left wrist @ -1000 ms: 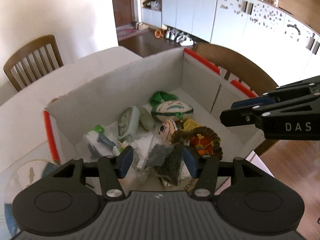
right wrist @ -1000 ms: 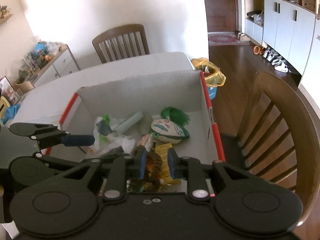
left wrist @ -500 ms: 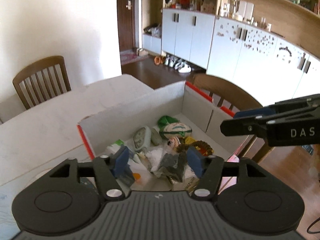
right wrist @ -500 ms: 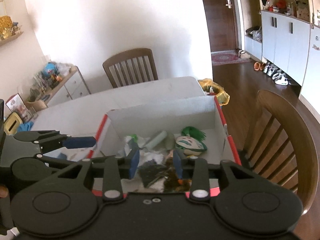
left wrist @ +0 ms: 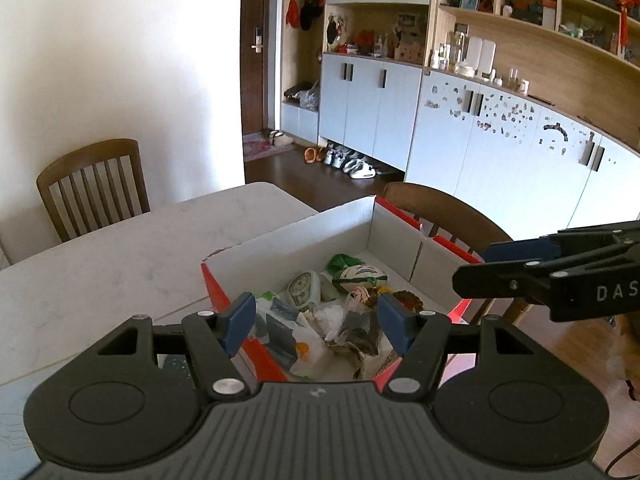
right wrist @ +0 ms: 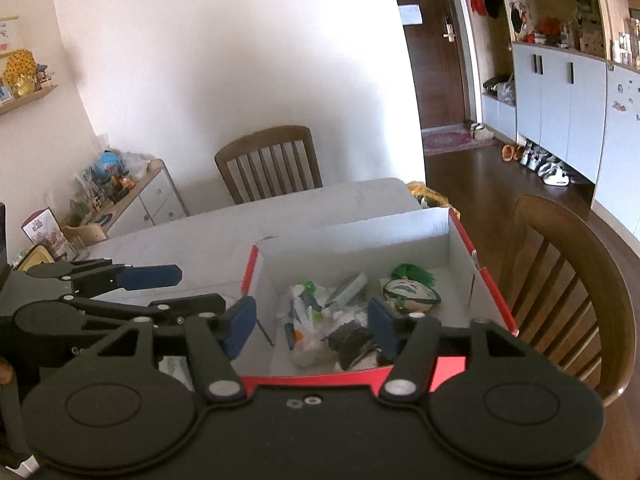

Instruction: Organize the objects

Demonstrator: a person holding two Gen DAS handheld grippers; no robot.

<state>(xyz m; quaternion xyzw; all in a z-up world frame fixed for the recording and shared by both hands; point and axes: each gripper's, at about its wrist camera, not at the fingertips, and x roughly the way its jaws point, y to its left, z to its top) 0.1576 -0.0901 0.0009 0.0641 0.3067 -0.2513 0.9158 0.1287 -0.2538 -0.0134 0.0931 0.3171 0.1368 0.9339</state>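
Note:
A red and white cardboard box (left wrist: 296, 236) (right wrist: 352, 236) stands on the white table (left wrist: 120, 256). It holds a green-haired doll head (left wrist: 362, 272) (right wrist: 410, 292), a small alarm clock (left wrist: 302, 288), a brown-haired doll (left wrist: 400, 298), white wrappers (right wrist: 308, 320) and a dark crumpled bag (left wrist: 360, 336) (right wrist: 352, 340). My left gripper (left wrist: 316, 320) is open and empty above the box's near edge. My right gripper (right wrist: 312, 322) is open and empty above the box's near side; it also shows in the left wrist view (left wrist: 520, 264).
Wooden chairs stand at the table's far end (left wrist: 94, 188) (right wrist: 268, 164) and beside the box (right wrist: 572, 280). A yellow bag (right wrist: 430, 196) sits past the table. Cabinets (left wrist: 500, 148) and shoes (left wrist: 352, 164) line the far wall. A low dresser (right wrist: 136, 200) is left.
Both grippers have risen and pulled back from the box, so more of the room shows. The right gripper, nearly shut over the brown-haired doll a second ago, has opened wide.

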